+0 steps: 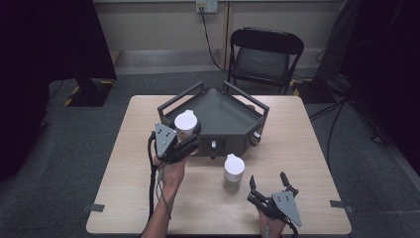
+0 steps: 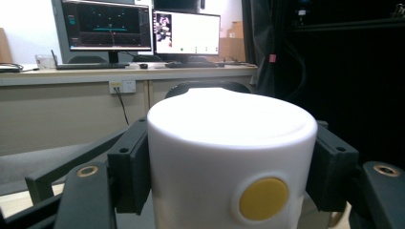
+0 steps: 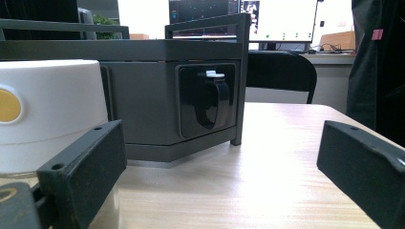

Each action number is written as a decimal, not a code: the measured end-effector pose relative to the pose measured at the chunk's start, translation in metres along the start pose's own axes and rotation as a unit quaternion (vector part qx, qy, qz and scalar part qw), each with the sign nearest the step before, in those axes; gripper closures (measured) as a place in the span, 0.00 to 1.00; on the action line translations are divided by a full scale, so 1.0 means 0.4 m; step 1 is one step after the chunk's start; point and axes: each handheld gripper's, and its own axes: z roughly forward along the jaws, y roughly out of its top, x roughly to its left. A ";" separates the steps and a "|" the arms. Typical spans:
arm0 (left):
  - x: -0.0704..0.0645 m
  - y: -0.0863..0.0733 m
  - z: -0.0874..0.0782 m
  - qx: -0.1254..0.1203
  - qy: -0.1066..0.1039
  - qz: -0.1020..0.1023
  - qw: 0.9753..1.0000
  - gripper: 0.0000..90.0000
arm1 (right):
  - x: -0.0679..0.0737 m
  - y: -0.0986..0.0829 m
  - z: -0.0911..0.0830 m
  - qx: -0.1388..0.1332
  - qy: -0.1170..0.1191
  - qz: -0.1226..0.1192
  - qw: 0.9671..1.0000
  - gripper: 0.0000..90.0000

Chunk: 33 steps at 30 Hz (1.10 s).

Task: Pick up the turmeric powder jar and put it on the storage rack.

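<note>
Wooden table (image 1: 297, 148) bears a grey tray (image 1: 218, 111); one jar (image 1: 186, 126) is pinched aloft by the left gripper (image 1: 185, 141), approaching it; a second jar (image 1: 233, 171), at the spread right gripper's (image 1: 270, 186) ten o'clock, is left

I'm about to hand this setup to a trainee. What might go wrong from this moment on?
1. The left tongs hold a white-capped round jar in the air by its smooth cap; it may slip or tilt.
2. That jar hangs close to the dark grey metal box with raised rails, so it may knock a rail.
3. The open right tongs sit close beside a second white-capped jar standing on the wooden table; a careless approach may tip it.
</note>
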 end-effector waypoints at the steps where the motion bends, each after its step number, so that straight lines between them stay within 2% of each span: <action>1: 0.001 0.003 0.007 0.002 0.001 0.000 1.000 0.34 | -0.001 0.000 0.000 0.000 0.001 0.000 1.000 0.02; 6: 0.006 0.016 0.042 0.007 0.007 -0.003 1.000 0.34 | -0.001 0.000 0.000 0.000 0.001 0.000 1.000 0.02; 8: 0.002 0.018 0.053 0.004 0.009 0.003 1.000 0.34 | -0.002 0.000 0.000 0.000 0.002 0.000 1.000 0.02; 12: 0.002 0.027 0.069 -0.002 0.008 -0.011 1.000 0.34 | -0.002 0.000 0.000 0.000 0.002 0.000 1.000 0.02; 14: -0.004 0.036 0.081 -0.002 0.013 -0.004 1.000 0.34 | -0.002 0.000 0.000 0.000 0.002 0.000 1.000 0.02; 20: -0.002 0.057 0.119 0.002 0.024 -0.002 1.000 0.34 | -0.003 0.000 0.000 0.000 0.003 0.000 1.000 0.02; 28: -0.003 0.048 0.181 0.009 0.034 0.000 0.999 0.35 | -0.003 0.000 0.000 0.000 0.003 0.000 1.000 0.02; 33: -0.006 0.044 0.201 0.016 0.037 0.007 0.999 0.35 | -0.005 0.000 0.000 0.000 0.005 0.000 1.000 0.02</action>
